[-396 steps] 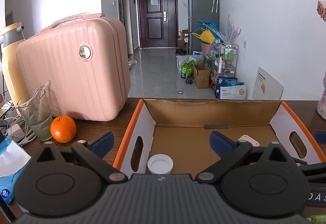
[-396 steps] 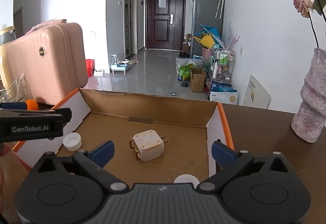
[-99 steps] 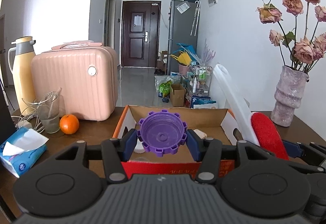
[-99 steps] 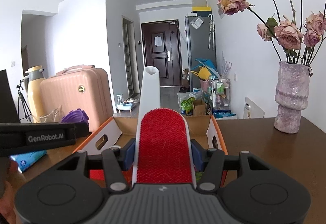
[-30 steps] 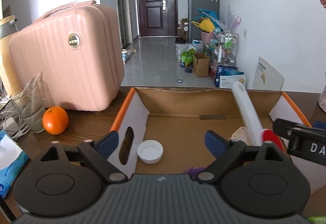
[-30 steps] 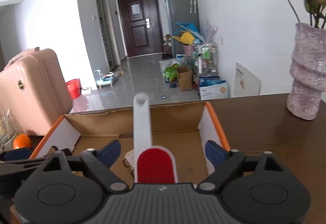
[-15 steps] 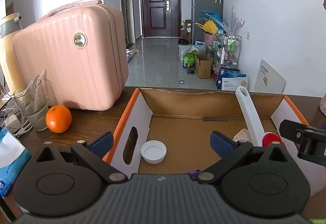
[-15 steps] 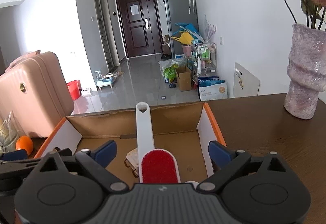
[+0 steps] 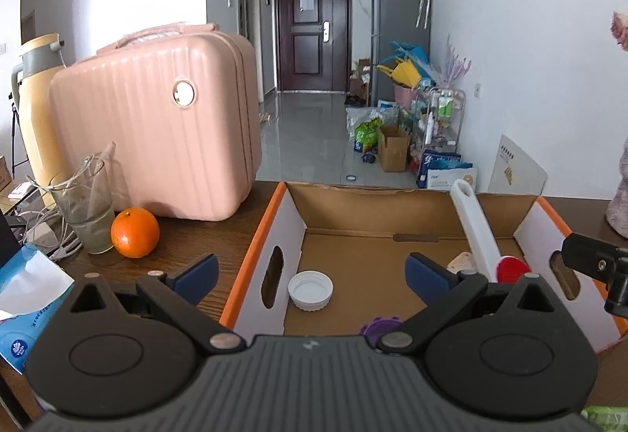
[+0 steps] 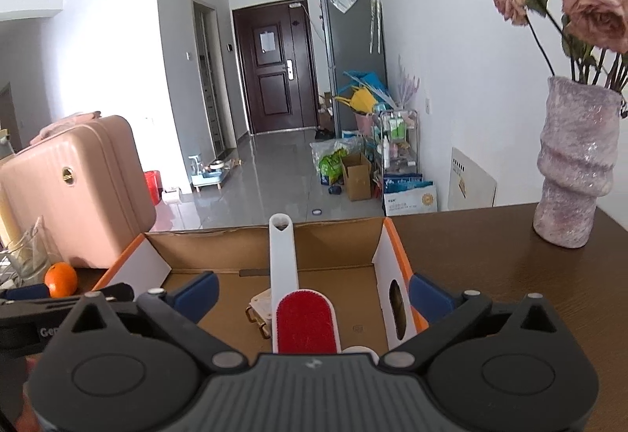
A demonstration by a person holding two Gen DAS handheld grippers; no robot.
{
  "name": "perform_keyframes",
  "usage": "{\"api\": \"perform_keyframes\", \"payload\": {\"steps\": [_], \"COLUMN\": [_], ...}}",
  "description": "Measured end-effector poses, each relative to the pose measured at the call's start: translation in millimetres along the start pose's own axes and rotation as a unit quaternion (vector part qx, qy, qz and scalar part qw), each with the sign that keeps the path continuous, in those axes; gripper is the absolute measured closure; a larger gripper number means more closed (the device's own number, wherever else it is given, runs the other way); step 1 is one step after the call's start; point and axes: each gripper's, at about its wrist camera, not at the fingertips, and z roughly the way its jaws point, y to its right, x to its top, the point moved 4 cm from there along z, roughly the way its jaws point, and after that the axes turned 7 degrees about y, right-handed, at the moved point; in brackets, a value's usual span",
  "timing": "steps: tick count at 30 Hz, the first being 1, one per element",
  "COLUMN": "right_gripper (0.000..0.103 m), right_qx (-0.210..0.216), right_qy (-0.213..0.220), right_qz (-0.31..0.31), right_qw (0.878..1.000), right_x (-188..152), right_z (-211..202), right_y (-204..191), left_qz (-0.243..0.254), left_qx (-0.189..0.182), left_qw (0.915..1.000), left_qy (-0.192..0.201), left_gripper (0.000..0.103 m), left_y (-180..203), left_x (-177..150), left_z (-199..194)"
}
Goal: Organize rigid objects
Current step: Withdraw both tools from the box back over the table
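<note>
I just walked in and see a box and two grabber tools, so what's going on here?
A person is tidying small hard items into a cardboard box on the table. The lint brush lies in it with its handle propped on the far wall, beside a white cap, a purple cap and a plug adapter. The left gripper is open and empty; the right gripper's jaws are opening, clear of the brush.
</note>
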Motion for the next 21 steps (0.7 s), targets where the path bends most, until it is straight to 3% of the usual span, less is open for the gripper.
{"api": "perform_keyframes", "payload": {"steps": [10, 21], "right_gripper": [0.000, 0.000], "right_qx": [0.013, 0.010], "right_qy": [0.050, 0.074], "right_qz": [-0.019, -0.037], "right_qw": [0.998, 0.997], "right_x": [-2, -22], "right_z": [-48, -93], "right_y": [-6, -4], "left_qz": [0.017, 0.015], "left_qx": [-0.007, -0.015], "left_qw": [0.9996, 0.9991], "left_qy": [0.022, 0.036], "left_gripper": [0.000, 0.000], "left_y": [0, -8], "left_x": [-9, -28], "left_z": [-31, -73]}}
